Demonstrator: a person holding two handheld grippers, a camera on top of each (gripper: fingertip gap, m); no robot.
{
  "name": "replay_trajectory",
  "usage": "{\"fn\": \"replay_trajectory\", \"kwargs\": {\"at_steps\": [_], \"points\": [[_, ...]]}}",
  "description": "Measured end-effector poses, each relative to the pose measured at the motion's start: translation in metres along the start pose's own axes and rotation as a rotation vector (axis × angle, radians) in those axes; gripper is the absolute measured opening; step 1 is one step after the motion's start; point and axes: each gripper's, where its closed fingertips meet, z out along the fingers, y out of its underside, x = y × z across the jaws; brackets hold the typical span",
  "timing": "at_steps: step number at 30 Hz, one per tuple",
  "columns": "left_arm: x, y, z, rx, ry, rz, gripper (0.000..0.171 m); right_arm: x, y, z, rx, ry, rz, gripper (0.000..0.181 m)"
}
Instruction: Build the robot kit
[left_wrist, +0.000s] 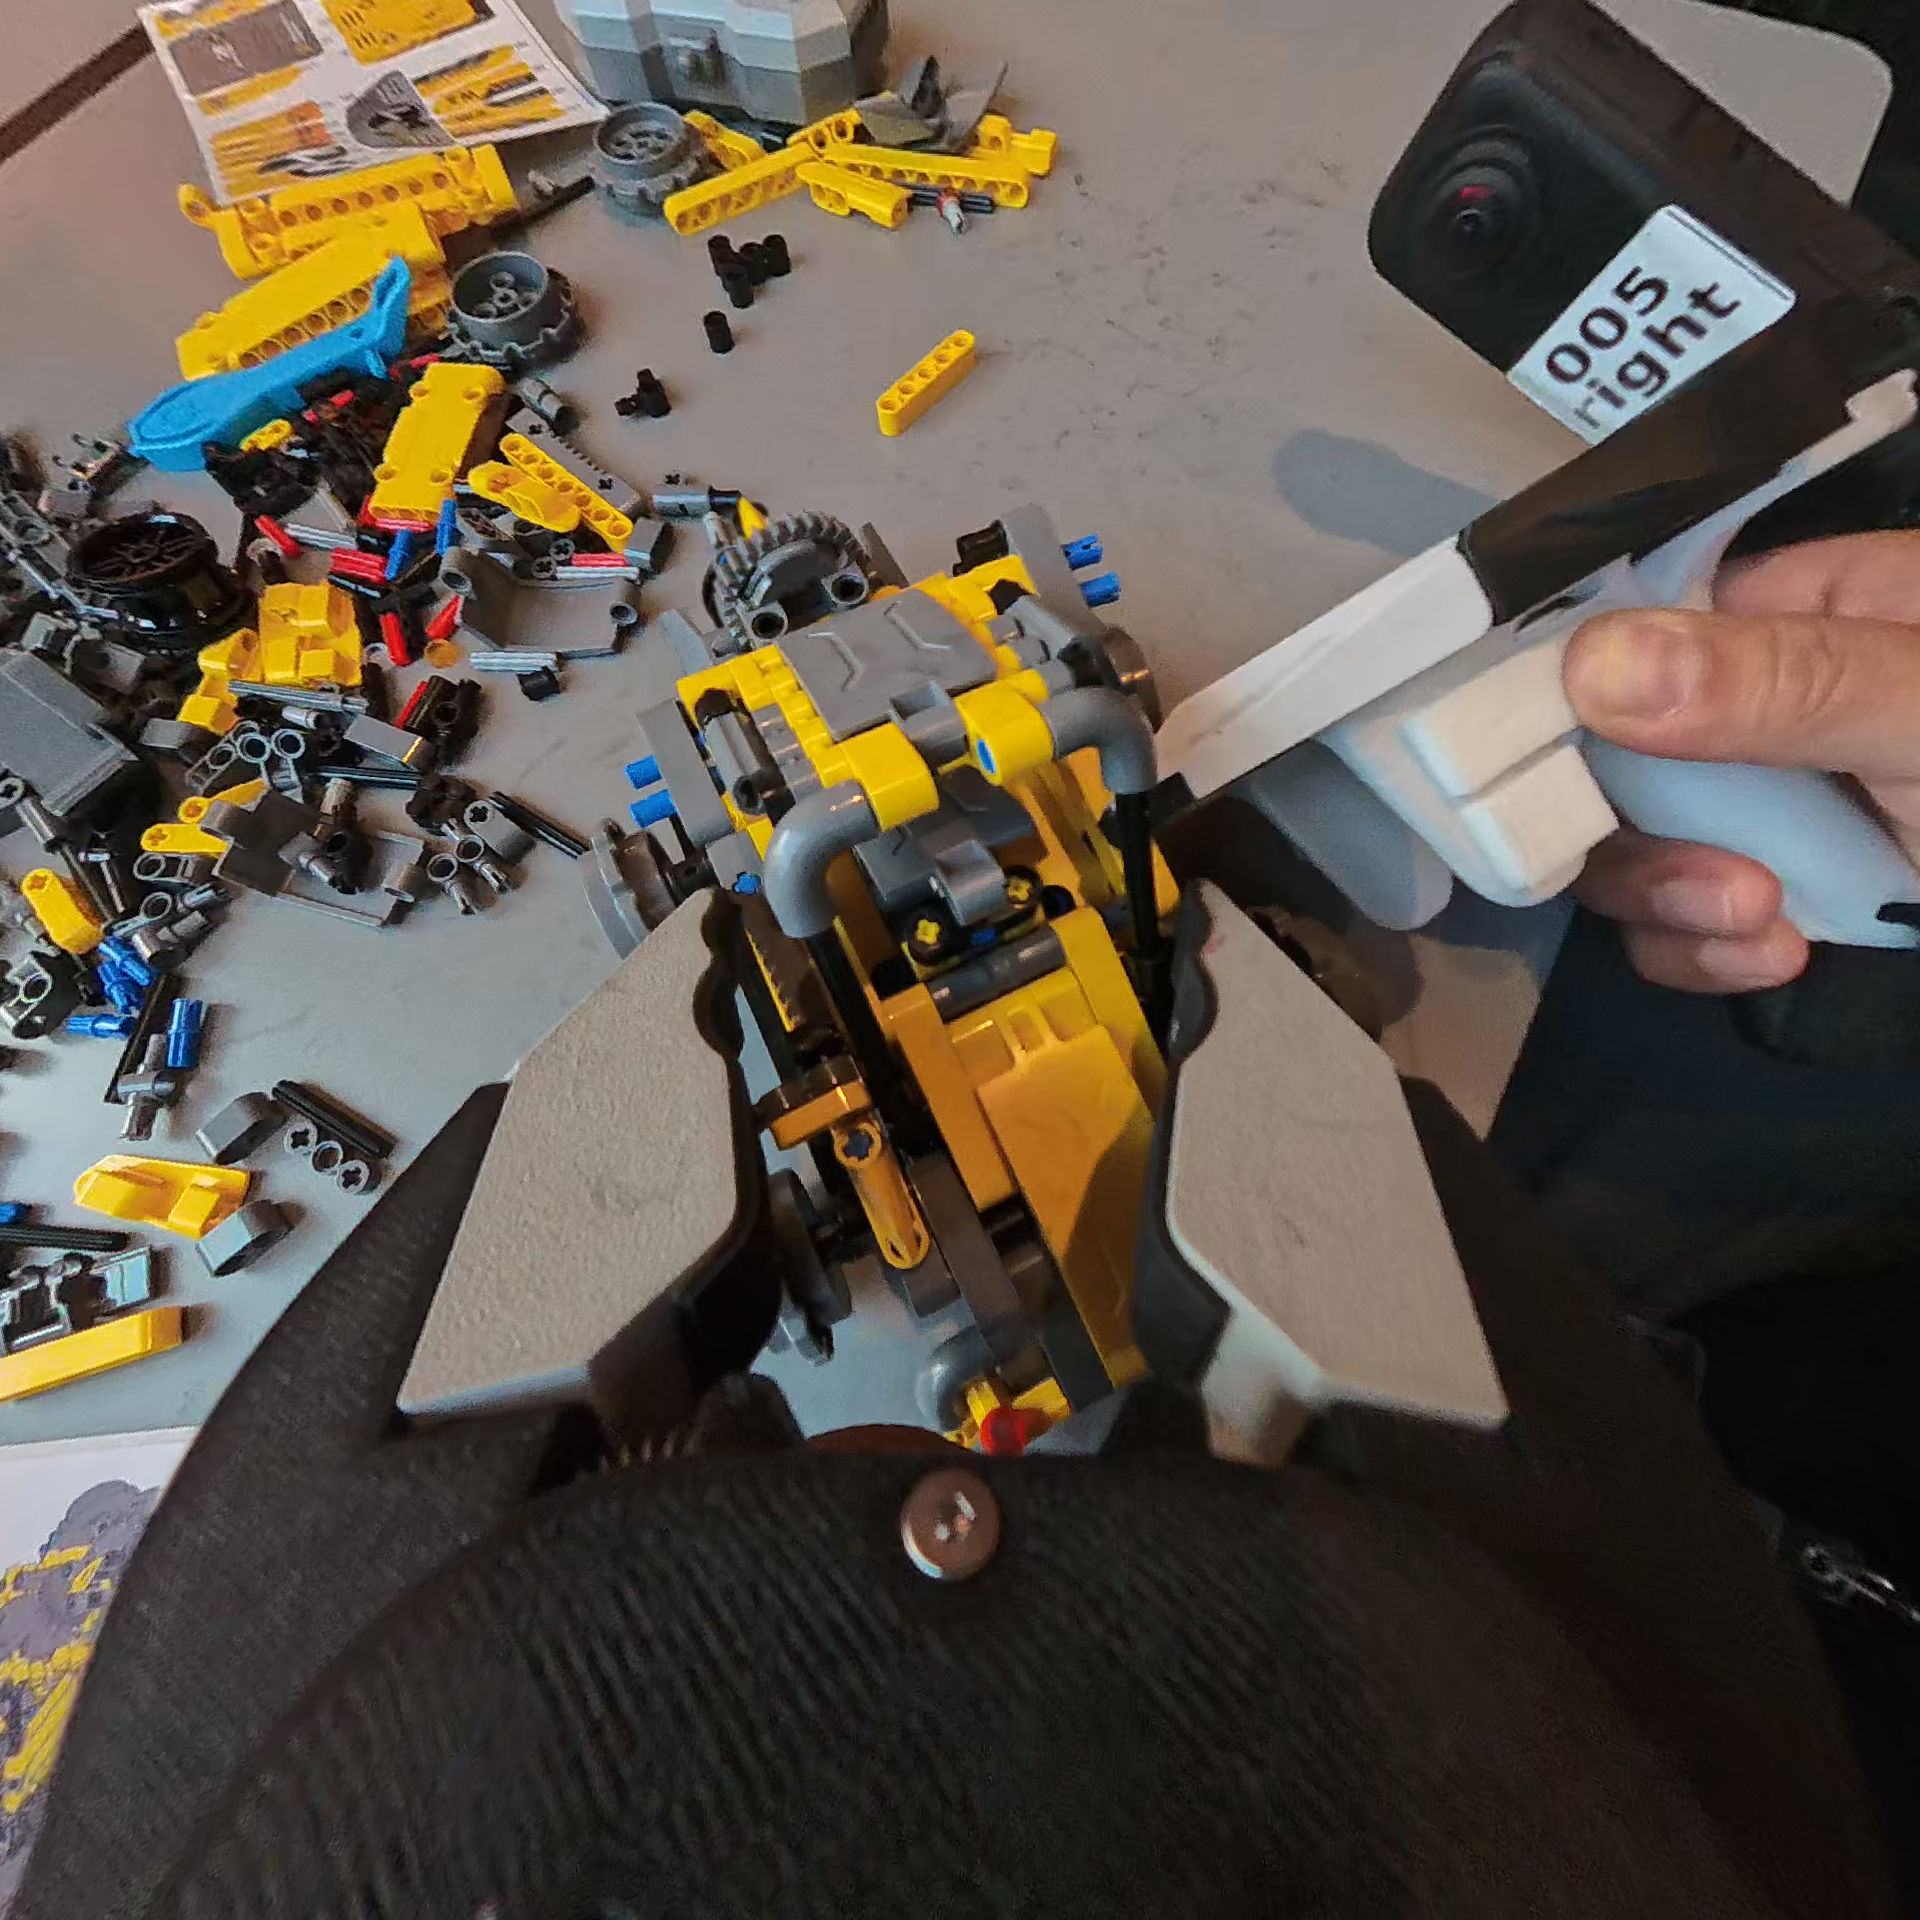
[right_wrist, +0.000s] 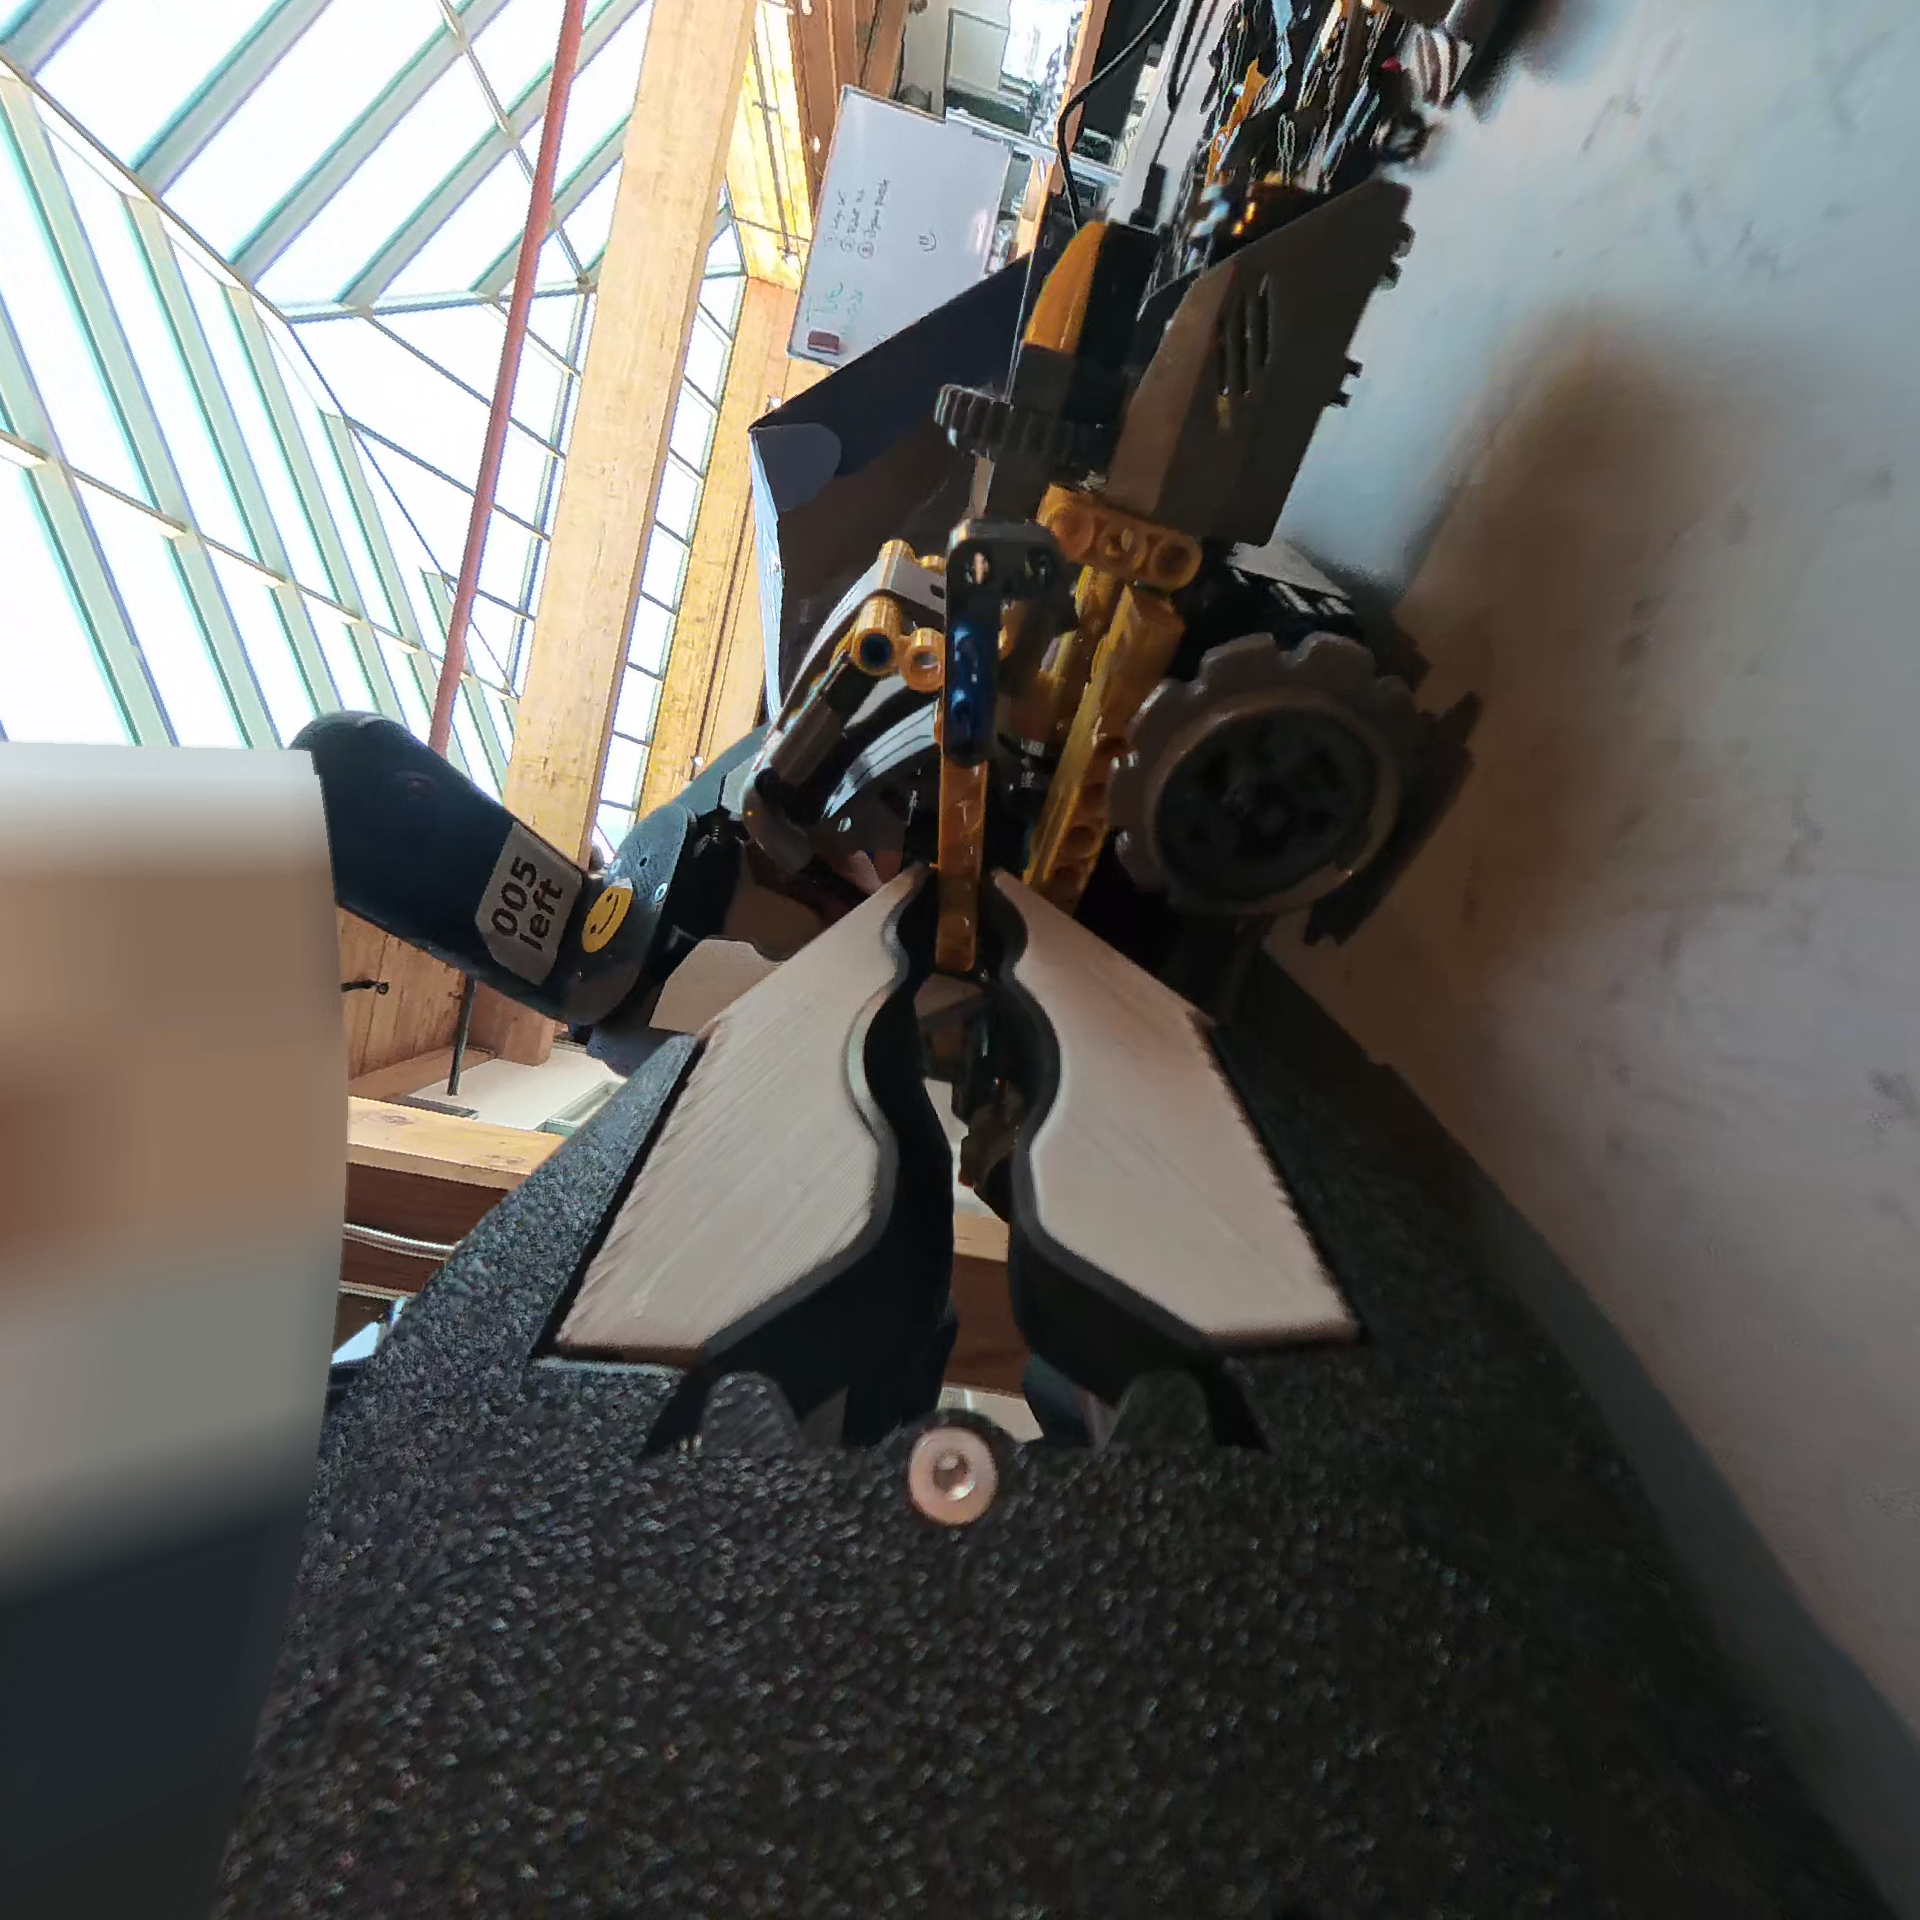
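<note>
A yellow and grey brick-built vehicle model (left_wrist: 935, 790) stands on the grey table (left_wrist: 1164, 343). My left gripper (left_wrist: 956, 914) is shut on the model's body, one grey finger pad (left_wrist: 592, 1184) on each side. My right gripper (left_wrist: 1179, 779), held by a hand (left_wrist: 1756, 686), reaches the model's right side. In the right wrist view my right gripper (right_wrist: 958, 883) is shut on a thin yellow beam (right_wrist: 961, 831) that lies along the model (right_wrist: 1195, 416), beside a grey wheel (right_wrist: 1257, 790). A blue pin (right_wrist: 968, 675) sits further up the beam. The left gripper (right_wrist: 499, 883) shows behind.
A pile of loose yellow, grey, black and blue parts (left_wrist: 312, 644) covers the table's left. A blue tool (left_wrist: 270, 374), a printed sheet (left_wrist: 343, 83) and a grey block (left_wrist: 717, 52) lie at the back. A booklet (left_wrist: 62, 1610) lies at front left. A whiteboard (right_wrist: 894, 229) stands behind.
</note>
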Motion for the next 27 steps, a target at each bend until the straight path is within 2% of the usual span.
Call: {"fn": "replay_trajectory", "kwargs": {"at_steps": [6,13,23,27], "points": [[-0.0005,0.0012,-0.0005,0.011,0.014,0.007,0.082,0.0003,0.0,0.0005,-0.028,-0.033,0.074,0.006],[0.0017,0.0017,-0.0015,0.021,0.033,0.012,0.082,-0.0007,0.0027,-0.0002,-0.149,-0.064,0.117,0.006],[0.003,0.0009,-0.0006,0.026,0.043,0.015,0.081,0.0035,-0.0005,-0.0058,-0.18,-0.002,-0.01,0.008],[0.0029,0.0017,-0.0005,0.027,0.043,0.028,0.082,0.0014,-0.0003,-0.0023,-0.201,-0.008,-0.006,0.007]]}}
